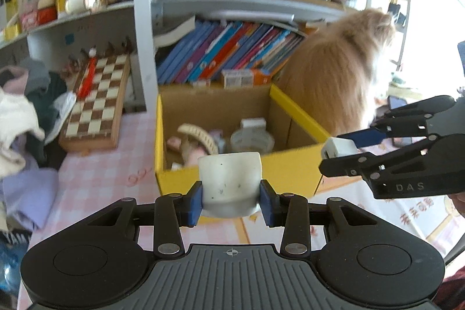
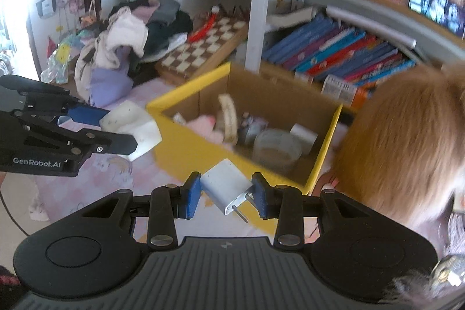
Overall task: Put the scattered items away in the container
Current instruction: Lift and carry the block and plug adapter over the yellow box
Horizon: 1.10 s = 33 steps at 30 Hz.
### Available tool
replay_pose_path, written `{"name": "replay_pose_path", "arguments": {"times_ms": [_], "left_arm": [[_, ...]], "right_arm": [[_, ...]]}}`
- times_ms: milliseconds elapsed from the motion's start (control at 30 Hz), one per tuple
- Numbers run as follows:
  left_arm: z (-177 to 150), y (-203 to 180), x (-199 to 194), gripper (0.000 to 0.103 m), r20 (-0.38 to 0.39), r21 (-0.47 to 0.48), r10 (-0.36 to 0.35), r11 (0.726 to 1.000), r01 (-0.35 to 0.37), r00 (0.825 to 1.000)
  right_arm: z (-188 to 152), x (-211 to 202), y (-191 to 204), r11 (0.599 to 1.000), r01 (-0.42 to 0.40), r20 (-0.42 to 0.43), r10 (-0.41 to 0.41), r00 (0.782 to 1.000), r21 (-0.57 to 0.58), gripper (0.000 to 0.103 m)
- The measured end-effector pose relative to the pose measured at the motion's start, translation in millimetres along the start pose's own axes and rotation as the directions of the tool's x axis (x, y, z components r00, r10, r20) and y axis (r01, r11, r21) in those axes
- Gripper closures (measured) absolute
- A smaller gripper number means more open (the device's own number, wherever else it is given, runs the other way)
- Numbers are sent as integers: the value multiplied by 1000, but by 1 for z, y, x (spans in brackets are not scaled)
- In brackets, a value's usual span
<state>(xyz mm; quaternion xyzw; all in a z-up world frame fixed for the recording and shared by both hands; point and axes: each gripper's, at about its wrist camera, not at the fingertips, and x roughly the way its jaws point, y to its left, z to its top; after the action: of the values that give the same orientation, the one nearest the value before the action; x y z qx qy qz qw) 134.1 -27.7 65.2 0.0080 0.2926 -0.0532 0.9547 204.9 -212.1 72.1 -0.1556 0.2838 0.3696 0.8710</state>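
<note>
Both grippers loaded and short of the yellow box.

The box (image 1: 232, 173) stands open on the pink cloth (image 1: 96, 173), already holding a hair claw (image 1: 199, 135), a tub (image 1: 252, 139) and other bits. The left gripper (image 1: 231, 198) clamps a white eraser (image 1: 229, 182) between its blue pads, the near wall straight ahead and the opening just past it. The right gripper (image 2: 226, 195) pinches a white charger (image 2: 228, 185), prongs pointing down and right; the box's near corner lies ahead, its opening up and slightly right. The left looks squarer to the box and probably nearer. A cat (image 1: 334, 77) sits against the box's far right side.
</note>
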Motion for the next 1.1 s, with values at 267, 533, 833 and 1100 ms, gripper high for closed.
{"name": "replay_pose_path", "arguments": {"times_ms": [267, 533, 833, 1100], "left_arm": [[30, -5, 8, 65, 61, 44, -22, 999, 19, 998], [53, -18, 45, 65, 55, 86, -40, 996, 36, 998], [59, -31, 109, 65, -58, 96, -56, 993, 61, 997], [61, -26, 155, 65, -197, 12, -105, 994, 110, 975]], "right_arm": [[37, 2, -19, 997, 38, 75, -33, 997, -61, 67], [80, 38, -47, 992, 55, 83, -46, 995, -110, 67], [116, 114, -75, 990, 24, -46, -31, 998, -141, 67], [112, 194, -84, 984, -49, -280, -1, 960, -174, 67]]}}
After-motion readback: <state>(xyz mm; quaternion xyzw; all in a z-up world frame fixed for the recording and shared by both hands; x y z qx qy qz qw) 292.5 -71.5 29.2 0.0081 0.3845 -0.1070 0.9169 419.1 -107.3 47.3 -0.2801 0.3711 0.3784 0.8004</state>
